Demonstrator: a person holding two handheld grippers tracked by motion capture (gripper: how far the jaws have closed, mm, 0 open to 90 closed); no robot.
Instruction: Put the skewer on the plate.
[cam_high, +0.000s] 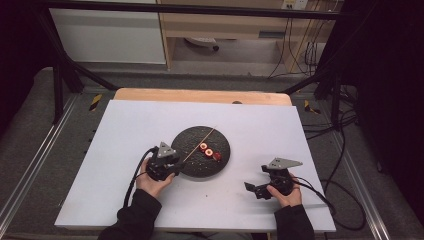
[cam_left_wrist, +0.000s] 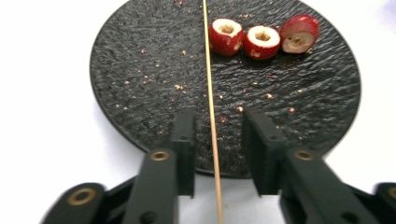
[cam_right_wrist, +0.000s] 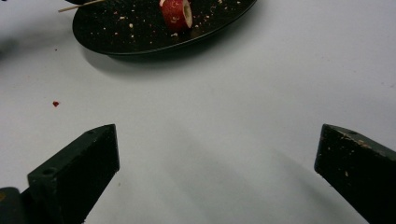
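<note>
Skewer (cam_left_wrist: 211, 100) of thin pale wood lies straight across the round black plate (cam_left_wrist: 140, 70), its near end passing over the plate's rim onto the white counter (cam_high: 125, 165), and it runs between the jaws of the left gripper (cam_left_wrist: 215, 154), which stand apart on both sides without pressing on it. Just beside the stick, on the rough crumb-dotted plate, three short red fruit pieces (cam_left_wrist: 261, 39) with pale hollow centres sit in a row, touching each other. Right gripper (cam_high: 257, 189) rests on the counter well apart from the plate, its jaws wide apart with nothing between them.
</note>
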